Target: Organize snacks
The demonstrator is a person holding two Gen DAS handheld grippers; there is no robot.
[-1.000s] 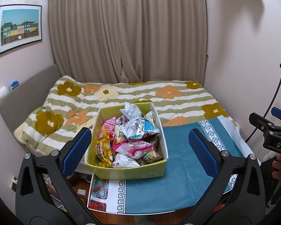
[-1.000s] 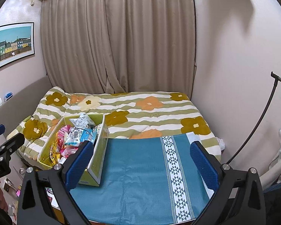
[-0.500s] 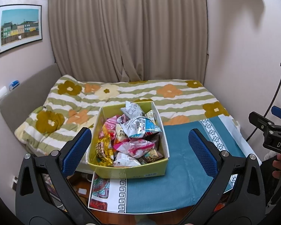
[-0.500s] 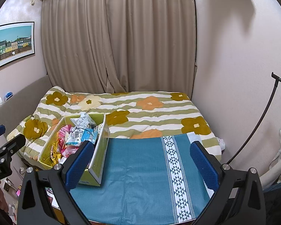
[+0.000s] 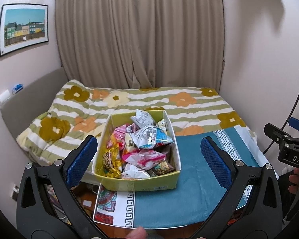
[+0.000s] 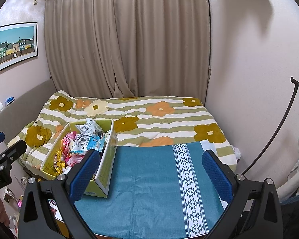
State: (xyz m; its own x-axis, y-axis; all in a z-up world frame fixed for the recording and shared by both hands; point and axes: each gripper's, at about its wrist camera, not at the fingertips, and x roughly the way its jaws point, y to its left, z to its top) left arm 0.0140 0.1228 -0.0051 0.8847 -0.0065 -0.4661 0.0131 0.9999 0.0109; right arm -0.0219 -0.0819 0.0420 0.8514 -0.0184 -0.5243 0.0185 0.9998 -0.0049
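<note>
A yellow-green box (image 5: 138, 185) full of snack packets (image 5: 143, 149) stands on the left part of a blue cloth (image 5: 189, 195) covering a small table. My left gripper (image 5: 148, 155) hovers open in front of the box, its blue pads (image 5: 81, 157) wide apart and empty. In the right wrist view the same box (image 6: 105, 171) sits at the left of the blue cloth (image 6: 149, 189). My right gripper (image 6: 151, 171) is open over the bare cloth, holding nothing. Each gripper's body also shows at the other view's edge.
A bed with a flowered, striped quilt (image 5: 149, 101) lies right behind the table, with beige curtains (image 6: 127, 39) beyond. A black lamp stand (image 6: 273, 135) leans at the right wall. The floor left of the table holds small clutter (image 6: 14, 197).
Both views have shifted only slightly; the box sits a little further right in the left wrist view. Both grippers stay open and empty.
</note>
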